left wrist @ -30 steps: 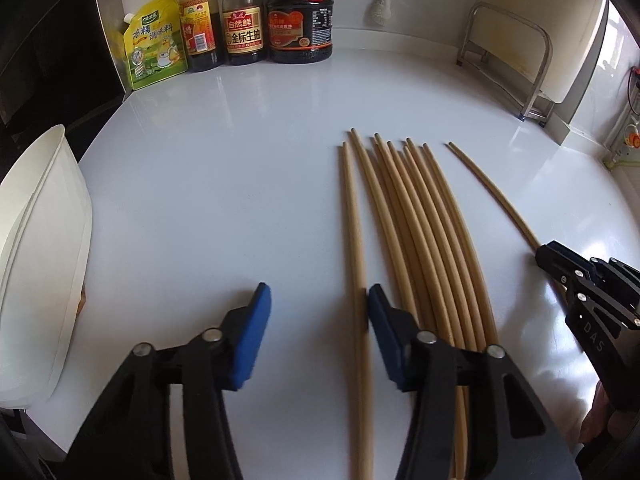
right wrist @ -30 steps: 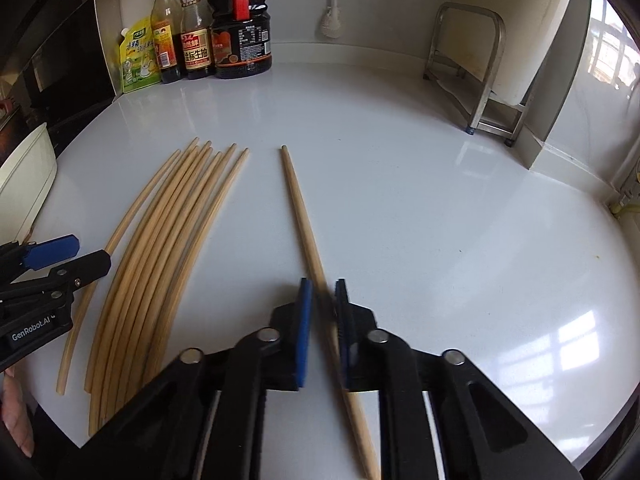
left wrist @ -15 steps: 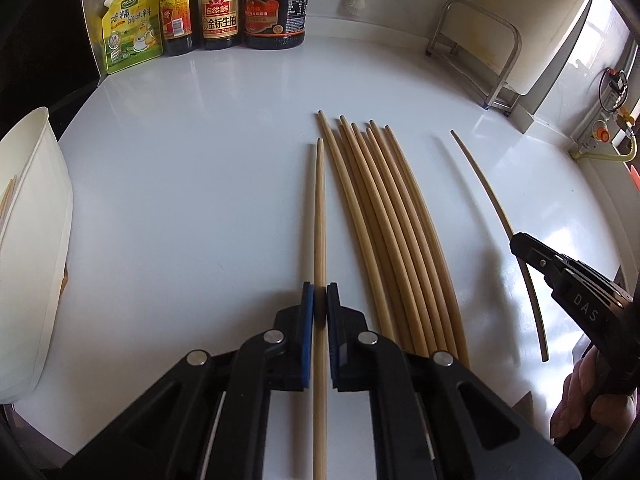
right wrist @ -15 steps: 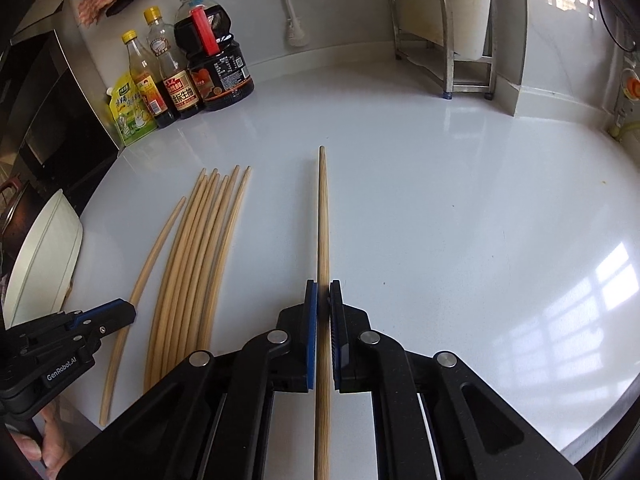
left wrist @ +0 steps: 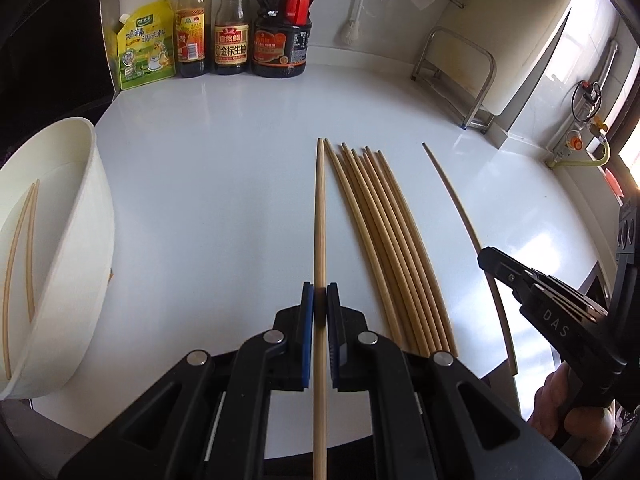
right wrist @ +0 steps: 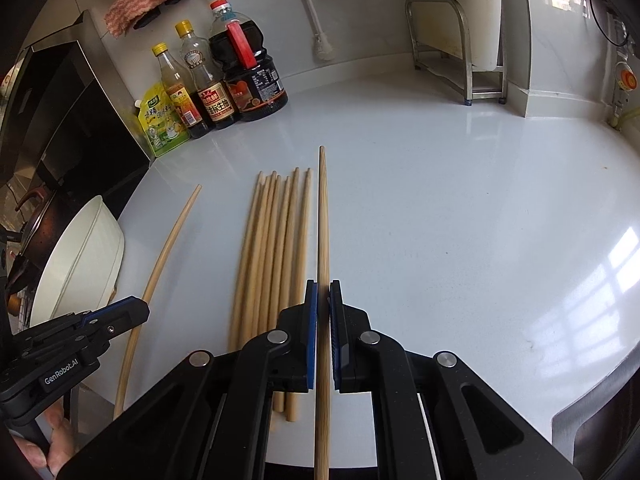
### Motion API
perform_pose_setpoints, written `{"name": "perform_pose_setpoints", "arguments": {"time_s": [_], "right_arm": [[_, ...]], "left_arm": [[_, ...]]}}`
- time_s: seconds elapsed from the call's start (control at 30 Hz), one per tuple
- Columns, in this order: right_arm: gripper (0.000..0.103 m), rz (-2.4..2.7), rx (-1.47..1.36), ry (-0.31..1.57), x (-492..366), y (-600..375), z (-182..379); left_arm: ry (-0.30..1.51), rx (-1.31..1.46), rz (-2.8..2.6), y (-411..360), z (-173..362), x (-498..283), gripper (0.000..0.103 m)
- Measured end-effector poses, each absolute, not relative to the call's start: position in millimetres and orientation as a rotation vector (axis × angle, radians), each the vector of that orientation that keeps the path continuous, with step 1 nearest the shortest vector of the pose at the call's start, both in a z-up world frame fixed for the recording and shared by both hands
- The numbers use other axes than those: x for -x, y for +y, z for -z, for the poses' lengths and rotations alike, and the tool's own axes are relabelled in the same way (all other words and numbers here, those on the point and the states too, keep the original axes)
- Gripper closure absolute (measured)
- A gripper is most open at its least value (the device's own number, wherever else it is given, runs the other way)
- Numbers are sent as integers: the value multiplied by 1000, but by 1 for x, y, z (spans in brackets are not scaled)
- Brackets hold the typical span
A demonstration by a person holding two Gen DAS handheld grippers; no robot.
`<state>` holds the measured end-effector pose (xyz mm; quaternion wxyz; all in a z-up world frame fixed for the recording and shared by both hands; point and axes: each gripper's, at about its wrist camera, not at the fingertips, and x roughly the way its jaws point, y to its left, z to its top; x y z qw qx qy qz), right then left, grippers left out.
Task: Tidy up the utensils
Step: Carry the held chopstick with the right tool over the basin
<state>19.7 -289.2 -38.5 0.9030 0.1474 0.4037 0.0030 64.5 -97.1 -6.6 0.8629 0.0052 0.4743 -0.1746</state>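
Left wrist view showed a white tub holding two chopsticks. Left gripper pinched one chopstick; right gripper pinched another chopstick, the bundle lying between on the bench.

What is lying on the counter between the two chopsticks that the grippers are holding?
The bundle of loose chopsticks lies between the left gripper's chopstick and the right gripper's chopstick; the left wrist view shows it best.

Both wrist cameras look steeply down along their fingers, close above one shared white counter and its bottles.
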Motion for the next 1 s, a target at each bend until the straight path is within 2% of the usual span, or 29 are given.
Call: {"name": "perform_pose_setpoints", "arguments": {"time_s": [0.6,1.0], "right_arm": [[97,-146,-210,748,-35,-187,-21],[97,-330,-156,733,-85,-91,-41]], "left_arm": [[835,79,299,-4,-57,-57,96],[770,151,159,90,-79,-63,96]]}}
